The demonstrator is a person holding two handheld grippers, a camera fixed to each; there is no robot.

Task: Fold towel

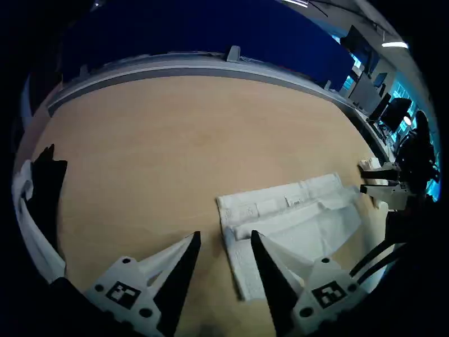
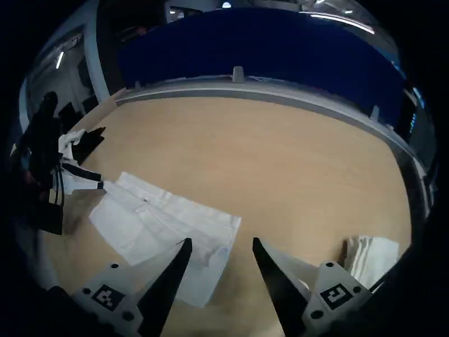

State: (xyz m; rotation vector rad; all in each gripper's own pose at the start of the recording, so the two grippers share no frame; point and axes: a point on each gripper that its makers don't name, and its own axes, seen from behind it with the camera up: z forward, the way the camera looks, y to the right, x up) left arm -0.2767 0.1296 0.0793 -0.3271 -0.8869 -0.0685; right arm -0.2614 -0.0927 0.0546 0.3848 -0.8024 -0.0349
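Note:
A white towel [image 1: 292, 222] lies partly folded on the wooden table [image 1: 168, 140], with a crumpled layer on top. My left gripper [image 1: 224, 236] hovers open over the towel's near left edge, with one fingertip above the cloth. In the same view my right gripper [image 1: 384, 180] stands at the towel's far right end, fingers apart. In the right gripper view the towel [image 2: 163, 222] spreads out to the lower left. My right gripper [image 2: 221, 241] is open above its near corner, and the left gripper [image 2: 78, 182] sits at its far end. Neither gripper holds the cloth.
A folded white cloth [image 2: 373, 255] lies at the table's near right. A black and white item [image 1: 39, 191] sits at the left edge; it appears again as a black and white item [image 2: 84, 140] on the table. A blue partition [image 2: 252, 50] and grey rail [image 1: 196, 64] close the back.

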